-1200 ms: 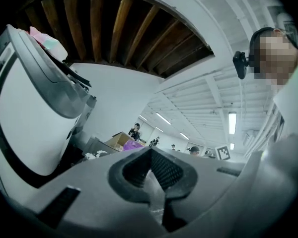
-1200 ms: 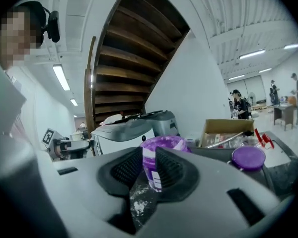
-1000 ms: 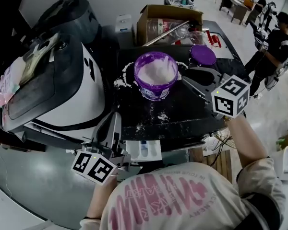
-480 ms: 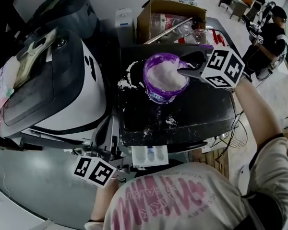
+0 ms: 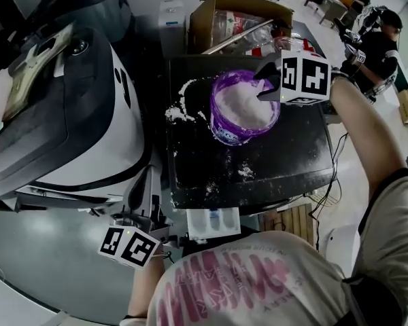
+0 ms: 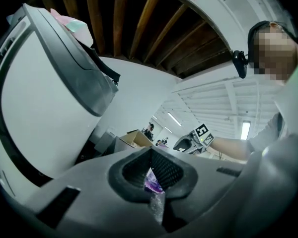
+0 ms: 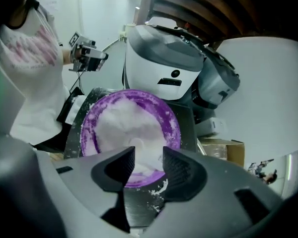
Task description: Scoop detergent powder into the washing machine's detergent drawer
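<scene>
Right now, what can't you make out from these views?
Scoop: none discernible in the powder tub; in the right gripper view, the right hand-held gripper, jaws just been opening with nothing between them, covers its near rim.
White drawer: head view, contents too small.
Purple sliver at the left hand-held gripper: left gripper view, held or background, pads hide it.

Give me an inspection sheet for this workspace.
Surface: black tabletop, spilled powder scattered on it.
Job's things: purple tub, uncovered, powder inside; white drawer open below the table's front edge.
Clutter: cardboard box behind the tub.
Grippers: right gripper over the tub, jaws just been opening, nothing between them; left gripper shut on a thin purple-and-clear sliver.
Cables: wires hang off the table's right edge.
Surroundings: white washing machine at left; people beyond.
</scene>
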A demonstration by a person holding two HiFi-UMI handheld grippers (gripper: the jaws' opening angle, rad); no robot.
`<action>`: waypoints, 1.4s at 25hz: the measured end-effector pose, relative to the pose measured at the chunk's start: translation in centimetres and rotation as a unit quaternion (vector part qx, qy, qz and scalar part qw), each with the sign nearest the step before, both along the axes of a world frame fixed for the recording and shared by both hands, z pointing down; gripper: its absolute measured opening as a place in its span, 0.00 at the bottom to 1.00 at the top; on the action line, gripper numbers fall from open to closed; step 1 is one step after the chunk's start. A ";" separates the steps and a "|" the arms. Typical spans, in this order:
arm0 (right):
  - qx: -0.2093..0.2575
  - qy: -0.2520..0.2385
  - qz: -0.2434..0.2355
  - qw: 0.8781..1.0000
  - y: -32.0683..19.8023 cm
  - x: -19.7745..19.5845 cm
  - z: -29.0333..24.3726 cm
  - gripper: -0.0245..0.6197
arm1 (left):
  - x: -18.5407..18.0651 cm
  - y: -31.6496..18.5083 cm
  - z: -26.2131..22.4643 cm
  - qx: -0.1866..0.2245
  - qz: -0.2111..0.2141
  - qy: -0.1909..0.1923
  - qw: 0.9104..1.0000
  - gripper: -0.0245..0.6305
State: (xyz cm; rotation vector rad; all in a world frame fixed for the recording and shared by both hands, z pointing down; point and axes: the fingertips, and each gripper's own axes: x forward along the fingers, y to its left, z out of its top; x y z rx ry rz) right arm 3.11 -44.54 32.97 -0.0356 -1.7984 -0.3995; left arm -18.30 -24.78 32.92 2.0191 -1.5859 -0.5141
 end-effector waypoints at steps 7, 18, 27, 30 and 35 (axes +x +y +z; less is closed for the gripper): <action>0.041 0.138 -0.070 0.987 -0.1 1.2 2.3 0.31 | -0.5 -0.1 1.5 -0.006 0.011 0.013 1.000 0.04; 0.077 0.236 -0.120 0.961 -0.8 1.7 3.4 0.27 | -1.2 0.2 2.6 -0.003 0.021 -0.006 1.000 0.04; 0.079 0.238 -0.114 0.961 -0.5 2.4 3.3 0.22 | -1.3 0.5 3.1 -0.006 0.022 0.011 1.000 0.04; 0.068 0.235 -0.106 0.964 0.1 2.8 3.4 0.20 | -1.1 0.6 3.1 -0.003 0.021 0.015 1.000 0.04; 0.063 0.236 -0.109 0.964 0.9 3.1 3.2 0.14 | -0.8 0.4 2.5 0.003 0.024 0.016 1.000 0.04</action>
